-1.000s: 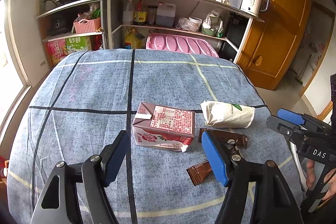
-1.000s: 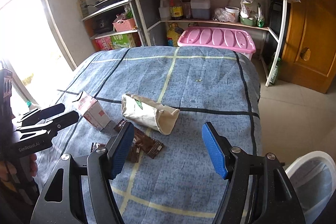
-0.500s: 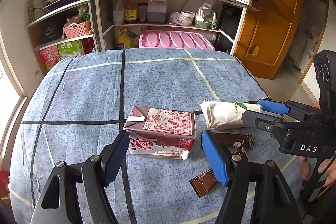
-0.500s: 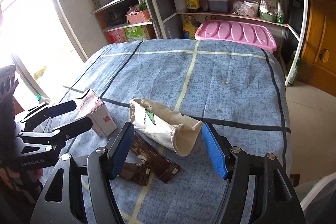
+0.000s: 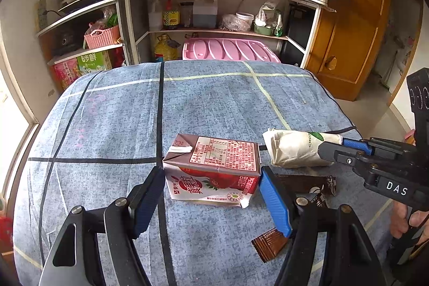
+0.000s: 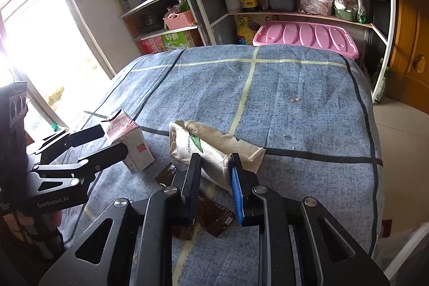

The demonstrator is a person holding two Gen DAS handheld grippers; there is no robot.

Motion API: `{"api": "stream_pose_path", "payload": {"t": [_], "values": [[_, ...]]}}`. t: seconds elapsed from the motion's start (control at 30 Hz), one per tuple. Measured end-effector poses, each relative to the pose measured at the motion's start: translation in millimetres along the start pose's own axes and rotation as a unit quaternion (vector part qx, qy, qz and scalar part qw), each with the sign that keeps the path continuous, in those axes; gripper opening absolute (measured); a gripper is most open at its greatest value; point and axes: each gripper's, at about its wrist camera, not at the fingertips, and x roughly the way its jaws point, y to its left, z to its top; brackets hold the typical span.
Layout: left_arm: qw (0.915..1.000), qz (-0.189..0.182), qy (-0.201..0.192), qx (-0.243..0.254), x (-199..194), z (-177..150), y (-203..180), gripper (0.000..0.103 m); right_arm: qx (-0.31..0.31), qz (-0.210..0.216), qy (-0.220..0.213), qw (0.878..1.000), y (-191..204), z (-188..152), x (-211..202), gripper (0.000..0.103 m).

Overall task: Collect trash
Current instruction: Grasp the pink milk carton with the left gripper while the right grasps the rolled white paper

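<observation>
A: Count from my station: one milk carton (image 5: 213,169), one cream paper bag (image 5: 295,149), and dark brown wrappers (image 5: 305,182); I make out at least two, maybe three, since the grippers cover part of them. All lie on the blue checked cloth (image 5: 214,103) covering the table.

B: Orientation?

A: I see the carton lying on its side, long axis across the left wrist view, folded spout end toward the picture's left. The bag also lies flat; in the right wrist view its long axis runs from upper left down to lower right, open mouth at the right end.

B: Writing?

A: Red Chinese print and a strawberry picture on the carton; I can't read the characters. The bag has a green leaf and small lettering, illegible. "DAS" shows on the right gripper's body, "GenRobot.AI" on the left's.

B: Tongs?

A: Left gripper (image 5: 211,188) spread wide, the carton between its fingers; I can't confirm either pad touches. Right gripper (image 6: 214,168) is closing, jaws narrow, pinching the bag near its open end.
</observation>
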Motion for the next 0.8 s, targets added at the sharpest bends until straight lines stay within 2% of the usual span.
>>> {"api": "stream_pose_path", "payload": {"t": [0.2,0.23,0.27,0.3,0.4,0.47,0.5,0.57,0.63,0.7,0.8], "values": [[0.9998,-0.006,-0.002,-0.019,1,-3,6,0.071,-0.001,0.005,-0.004,1.000,5,-4,-3,0.017],[0.9998,-0.010,-0.003,-0.020,0,-3,6,0.063,-0.001,0.007,-0.005,1.000,5,-4,-3,0.016],[0.9996,-0.018,-0.001,-0.020,0,-4,7,0.046,0.001,0.009,-0.007,1.000,6,-5,-5,0.014],[0.9995,-0.023,0.006,-0.022,1,-5,8,0.024,0.002,0.009,-0.009,1.000,6,-5,-6,0.014],[0.9994,-0.016,0.015,-0.026,3,-9,11,0.024,0.005,0.008,-0.018,1.000,7,-6,-12,0.011],[0.9988,-0.028,0.015,-0.036,0,-11,14,0.024,0.008,0.008,-0.022,1.000,7,-6,-15,0.010],[0.9990,-0.023,0.009,-0.037,-4,-11,15,0.025,0.010,0.009,-0.023,1.000,6,-6,-17,0.010],[0.9995,0.008,-0.002,-0.031,-11,-11,15,0.038,0.015,0.009,-0.026,1.000,4,-6,-18,0.010],[0.9987,0.014,-0.009,-0.048,-17,-7,19,0.073,0.016,0.009,-0.029,0.999,4,-7,-19,0.010],[0.9980,0.006,-0.017,-0.060,-21,-2,17,0.079,0.019,0.009,-0.033,0.999,4,-8,-20,0.010],[0.9973,0.048,-0.020,-0.052,-18,6,6,0.079,0.027,0.014,-0.037,0.999,1,-9,-23,0.010]]}}
